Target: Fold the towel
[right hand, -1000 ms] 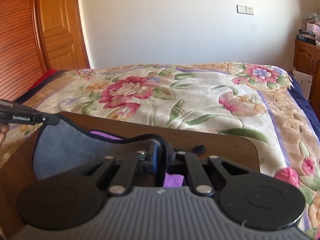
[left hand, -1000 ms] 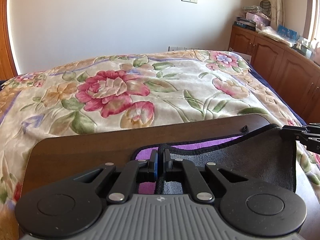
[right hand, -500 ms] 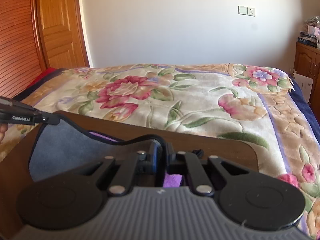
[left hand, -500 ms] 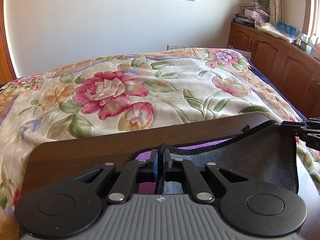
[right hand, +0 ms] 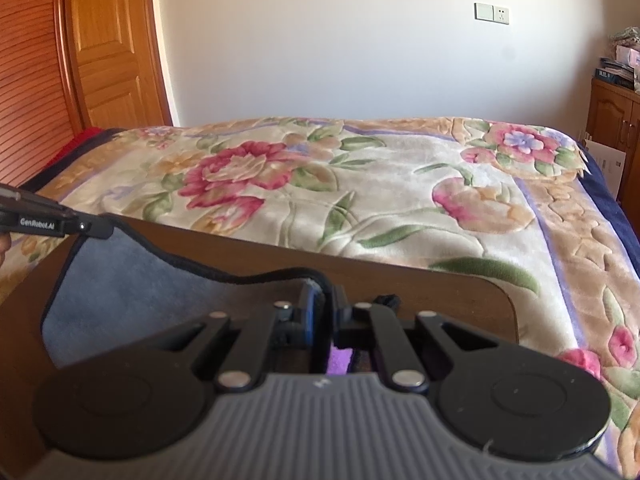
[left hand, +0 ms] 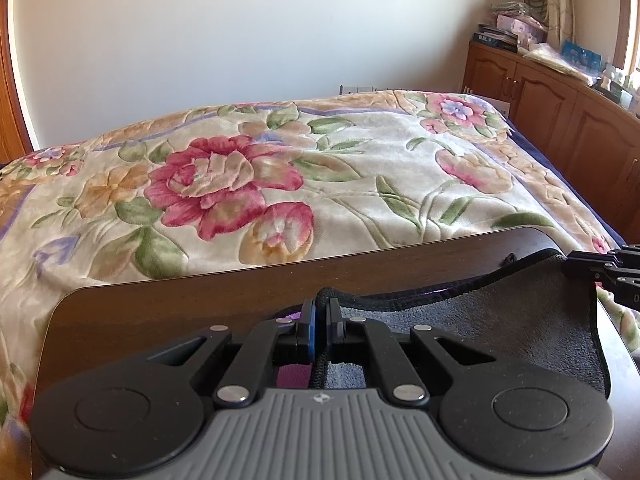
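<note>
A grey towel (left hand: 500,320) with a black hem and a purple underside lies partly lifted over a dark wooden table (left hand: 180,304). My left gripper (left hand: 320,312) is shut on one corner of the towel's hem. My right gripper (right hand: 324,300) is shut on the other corner of the same edge. The hem (right hand: 200,268) sags between the two grippers. In the right wrist view the towel (right hand: 132,292) hangs down to the left, and the left gripper (right hand: 96,228) shows at the left edge. The right gripper (left hand: 576,264) shows at the right edge of the left wrist view.
A bed with a floral blanket (left hand: 280,184) stands just behind the table. Wooden cabinets (left hand: 560,116) with clutter on top line the right wall. A wooden door (right hand: 108,48) is at the left.
Both grippers have carried the held towel edge forward over the table. Less purple underside shows than before.
</note>
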`<state>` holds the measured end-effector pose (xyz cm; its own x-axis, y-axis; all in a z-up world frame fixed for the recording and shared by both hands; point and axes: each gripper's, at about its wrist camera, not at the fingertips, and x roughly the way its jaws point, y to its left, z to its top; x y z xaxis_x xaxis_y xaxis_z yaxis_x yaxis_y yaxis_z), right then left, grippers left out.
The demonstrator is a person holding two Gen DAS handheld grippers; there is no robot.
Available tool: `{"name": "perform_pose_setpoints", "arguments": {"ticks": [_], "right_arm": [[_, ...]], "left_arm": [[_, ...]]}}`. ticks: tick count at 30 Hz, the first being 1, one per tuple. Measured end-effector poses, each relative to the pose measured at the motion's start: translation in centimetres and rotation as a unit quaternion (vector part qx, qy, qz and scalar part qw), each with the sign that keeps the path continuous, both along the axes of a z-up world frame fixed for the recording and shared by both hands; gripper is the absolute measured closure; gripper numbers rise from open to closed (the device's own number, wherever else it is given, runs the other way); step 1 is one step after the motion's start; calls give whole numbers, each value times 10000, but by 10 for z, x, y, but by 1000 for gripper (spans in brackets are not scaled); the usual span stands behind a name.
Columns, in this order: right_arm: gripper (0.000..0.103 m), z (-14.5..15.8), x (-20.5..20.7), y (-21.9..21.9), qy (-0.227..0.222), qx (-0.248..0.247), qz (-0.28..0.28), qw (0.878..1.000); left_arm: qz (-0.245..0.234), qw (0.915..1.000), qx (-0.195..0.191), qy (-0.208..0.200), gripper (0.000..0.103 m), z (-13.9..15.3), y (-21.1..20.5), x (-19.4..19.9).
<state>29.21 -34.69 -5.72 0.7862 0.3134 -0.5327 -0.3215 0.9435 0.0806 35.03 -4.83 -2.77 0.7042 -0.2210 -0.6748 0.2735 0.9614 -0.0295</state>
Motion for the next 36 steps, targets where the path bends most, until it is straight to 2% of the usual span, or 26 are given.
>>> {"name": "perform_pose_setpoints", "arguments": {"ticks": [15, 36], "right_arm": [[94, -16, 8, -1, 1, 56, -18, 10000], [93, -32, 20, -5, 131, 0, -111, 9999]], "left_arm": [[30, 9999, -111, 36, 101, -16, 3, 14], [121, 9998, 76, 120, 101, -32, -2, 31]]}}
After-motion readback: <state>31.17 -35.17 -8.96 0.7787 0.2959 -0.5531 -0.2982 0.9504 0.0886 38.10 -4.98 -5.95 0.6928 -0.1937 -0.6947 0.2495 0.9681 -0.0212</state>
